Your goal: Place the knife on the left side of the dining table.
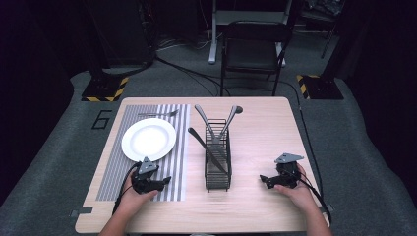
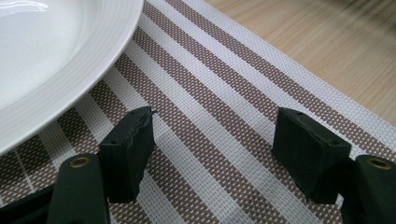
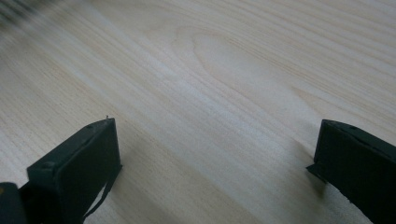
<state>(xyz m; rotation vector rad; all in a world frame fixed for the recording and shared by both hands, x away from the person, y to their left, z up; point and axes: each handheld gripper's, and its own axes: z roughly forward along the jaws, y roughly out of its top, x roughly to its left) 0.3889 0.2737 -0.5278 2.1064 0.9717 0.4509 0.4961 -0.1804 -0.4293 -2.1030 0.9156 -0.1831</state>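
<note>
Left gripper [image 2: 212, 154]: jaws apart, empty, over the striped placemat [image 1: 179, 147] beside the plate [image 1: 148, 139].
Right gripper [image 3: 215, 163]: jaws apart, empty.
Advice: likely approach the utensil basket [image 1: 218, 160] squarely.

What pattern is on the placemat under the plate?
Brown and white stripes on the placemat, clearest in the left gripper view.

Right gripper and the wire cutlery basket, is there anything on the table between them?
Nothing visible does. The right gripper is open over bare wood, and the table between it and the basket holds nothing. The basket's utensils lean away toward the far side.
</note>
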